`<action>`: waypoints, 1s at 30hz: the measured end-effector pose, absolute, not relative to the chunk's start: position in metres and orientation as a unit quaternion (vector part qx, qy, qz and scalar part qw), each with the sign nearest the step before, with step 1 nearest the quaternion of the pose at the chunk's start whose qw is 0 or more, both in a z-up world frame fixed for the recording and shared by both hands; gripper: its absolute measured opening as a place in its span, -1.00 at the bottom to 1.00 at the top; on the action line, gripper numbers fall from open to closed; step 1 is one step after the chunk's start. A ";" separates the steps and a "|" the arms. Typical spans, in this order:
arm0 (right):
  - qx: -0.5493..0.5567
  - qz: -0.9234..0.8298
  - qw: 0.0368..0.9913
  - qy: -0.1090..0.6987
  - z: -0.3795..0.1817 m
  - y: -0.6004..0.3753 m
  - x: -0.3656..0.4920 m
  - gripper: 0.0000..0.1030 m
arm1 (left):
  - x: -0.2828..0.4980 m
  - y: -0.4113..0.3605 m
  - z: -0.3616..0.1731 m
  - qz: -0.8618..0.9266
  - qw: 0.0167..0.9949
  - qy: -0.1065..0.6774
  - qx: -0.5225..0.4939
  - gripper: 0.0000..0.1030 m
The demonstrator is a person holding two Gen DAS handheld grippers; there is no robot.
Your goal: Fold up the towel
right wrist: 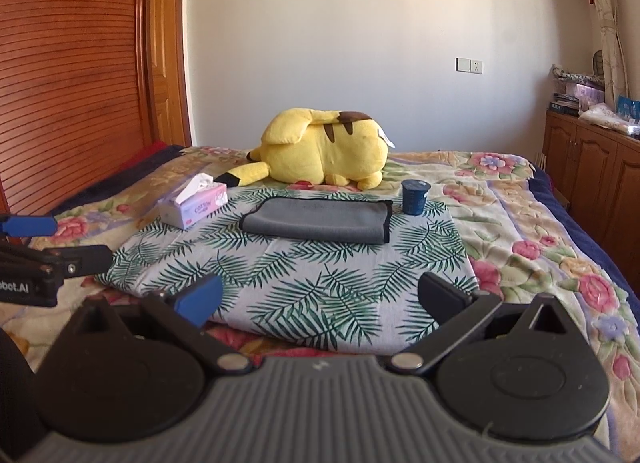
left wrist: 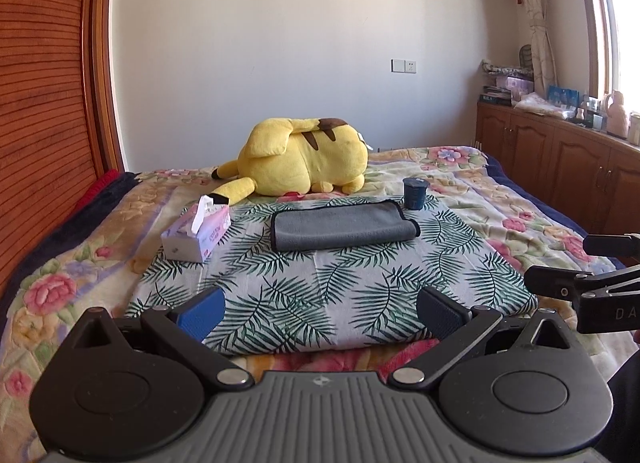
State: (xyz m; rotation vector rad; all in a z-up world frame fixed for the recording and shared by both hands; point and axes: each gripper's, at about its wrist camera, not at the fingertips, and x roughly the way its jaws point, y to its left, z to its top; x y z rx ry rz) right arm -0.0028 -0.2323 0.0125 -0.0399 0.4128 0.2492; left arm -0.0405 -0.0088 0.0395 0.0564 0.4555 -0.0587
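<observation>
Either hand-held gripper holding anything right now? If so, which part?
Nothing is held. The left hand-held gripper and right hand-held gripper are both open, short of the folded grey microfibre towel with black trim, which lies untouched on the palm-leaf cloth.

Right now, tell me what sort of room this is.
Most likely a bedroom in a home. A bed with a floral quilt fills the view, a yellow plush toy lies on it, and wooden cabinets line the curtained window wall.

Each gripper (left wrist: pixel 320 313) (right wrist: pixel 320 303) was built of black linkage arms joined by silver screws, a ribbed grey body, and blue-padded fingers (left wrist: pixel 200 315).
</observation>
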 end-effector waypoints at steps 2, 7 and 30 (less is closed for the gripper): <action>-0.019 0.121 0.971 0.207 0.010 -0.234 -0.002 1.00 | -0.040 -0.008 0.033 -0.029 0.973 0.229 0.026 0.69; -0.022 0.113 0.971 0.208 0.003 -0.239 -0.002 1.00 | -0.042 -0.012 0.024 -0.024 0.973 0.224 0.043 0.69; -0.017 0.081 0.984 0.159 0.000 -0.248 -0.011 1.00 | -0.048 -0.015 0.024 -0.021 0.984 0.172 0.040 0.69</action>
